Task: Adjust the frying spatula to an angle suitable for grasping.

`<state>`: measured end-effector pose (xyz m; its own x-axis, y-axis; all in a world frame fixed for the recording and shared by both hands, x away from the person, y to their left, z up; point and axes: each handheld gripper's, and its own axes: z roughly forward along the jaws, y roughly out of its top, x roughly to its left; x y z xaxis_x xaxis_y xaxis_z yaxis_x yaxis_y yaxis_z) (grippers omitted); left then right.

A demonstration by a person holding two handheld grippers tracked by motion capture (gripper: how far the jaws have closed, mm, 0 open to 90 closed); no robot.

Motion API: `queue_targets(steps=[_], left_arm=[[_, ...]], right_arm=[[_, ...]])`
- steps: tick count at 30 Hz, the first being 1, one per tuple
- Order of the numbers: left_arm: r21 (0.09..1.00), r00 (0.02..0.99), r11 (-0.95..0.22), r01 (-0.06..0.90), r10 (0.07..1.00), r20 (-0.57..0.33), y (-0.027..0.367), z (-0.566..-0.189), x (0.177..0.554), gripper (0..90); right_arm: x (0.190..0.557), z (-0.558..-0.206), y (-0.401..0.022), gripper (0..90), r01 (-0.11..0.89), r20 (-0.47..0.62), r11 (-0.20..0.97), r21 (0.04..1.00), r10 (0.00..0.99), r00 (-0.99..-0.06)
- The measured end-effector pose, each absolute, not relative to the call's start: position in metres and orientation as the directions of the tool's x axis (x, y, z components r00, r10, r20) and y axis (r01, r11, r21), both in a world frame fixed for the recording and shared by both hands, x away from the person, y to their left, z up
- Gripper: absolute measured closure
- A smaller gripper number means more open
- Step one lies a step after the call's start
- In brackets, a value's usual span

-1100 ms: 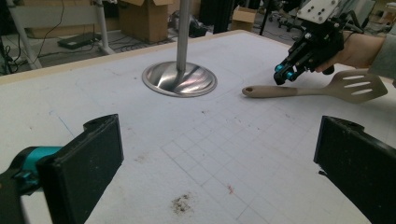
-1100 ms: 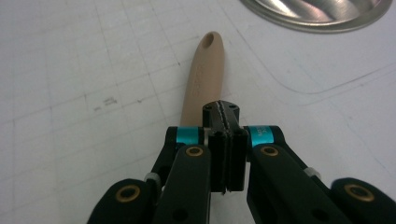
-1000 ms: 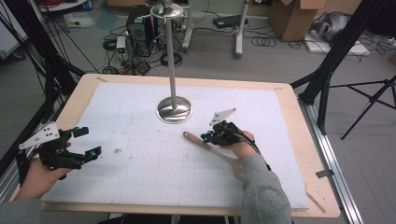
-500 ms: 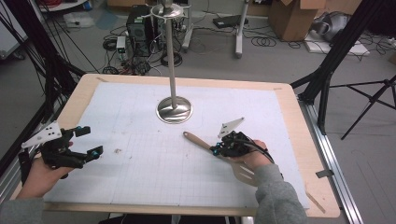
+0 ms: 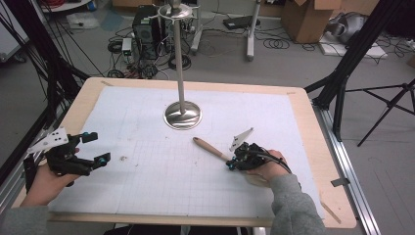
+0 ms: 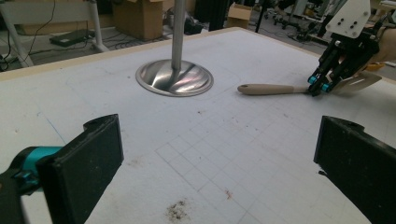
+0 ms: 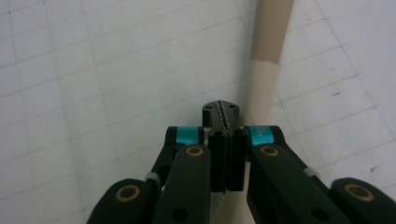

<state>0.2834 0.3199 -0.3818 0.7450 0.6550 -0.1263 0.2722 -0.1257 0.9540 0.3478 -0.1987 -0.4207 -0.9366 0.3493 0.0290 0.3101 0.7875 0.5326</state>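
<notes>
1. High view: the right claw (image 5: 234,164) sits low on the surface (image 5: 147,196), right of centre and near the person, at the neck of a wooden-handled spatula (image 5: 211,148). The spatula's handle points far-left towards the metal stand (image 5: 182,115). The left claw (image 5: 96,148) hovers at the near-left edge with its jaws apart and nothing between them.

2. Left gripper view: the left claw's two black jaws stand wide apart over bare surface (image 6: 224,149). Farther off, the right claw (image 6: 319,87) has its tips down at the point where the spatula (image 6: 266,88) handle meets its pale blade. The stand's base (image 6: 175,79) lies to the left of the handle.

3. Right gripper view: the right claw (image 7: 222,112) is pressed together with nothing in it. The spatula (image 7: 266,65) lies just beside its right jaw, outside the grip. As I judge it, no pickup has happened yet. The spatula lies flat, and the claw must open and straddle the handle before any lift.
</notes>
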Motion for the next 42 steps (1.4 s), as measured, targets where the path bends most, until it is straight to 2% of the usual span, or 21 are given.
queue_targets(steps=[14, 20, 24, 27, 37, 42], left_arm=[[0.953, 0.743, -0.127, 0.275, 0.657, -0.127, 0.320, -0.383, 0.283, 1.8], [0.953, 0.744, -0.130, 0.275, 0.656, -0.125, 0.320, -0.383, 0.283, 1.8], [0.951, 0.742, -0.132, 0.278, 0.658, -0.125, 0.319, -0.383, 0.284, 1.8], [0.952, 0.743, -0.130, 0.278, 0.658, -0.127, 0.319, -0.383, 0.283, 1.8], [0.953, 0.733, -0.114, 0.282, 0.667, -0.137, 0.327, -0.384, 0.283, 1.8], [0.954, 0.729, -0.107, 0.279, 0.670, -0.139, 0.328, -0.383, 0.282, 1.8]], right_arm=[[0.348, -0.418, -0.215, 90.0, 0.317, 0.023, 0.806, 0.500, 0.354, -0.935], [0.348, -0.417, -0.215, 90.0, 0.303, 0.016, 0.795, 0.526, 0.347, -0.938], [0.351, -0.405, -0.211, 90.0, 0.307, 0.010, 0.713, 0.630, 0.388, -0.922], [0.362, -0.403, -0.200, 90.0, 0.329, -0.024, 0.697, 0.637, 0.445, -0.895], [0.386, -0.417, -0.176, 90.0, 0.396, -0.065, 0.691, 0.604, 0.538, -0.840], [0.387, -0.420, -0.171, 90.0, 0.398, -0.056, 0.705, 0.587, 0.526, -0.848]])
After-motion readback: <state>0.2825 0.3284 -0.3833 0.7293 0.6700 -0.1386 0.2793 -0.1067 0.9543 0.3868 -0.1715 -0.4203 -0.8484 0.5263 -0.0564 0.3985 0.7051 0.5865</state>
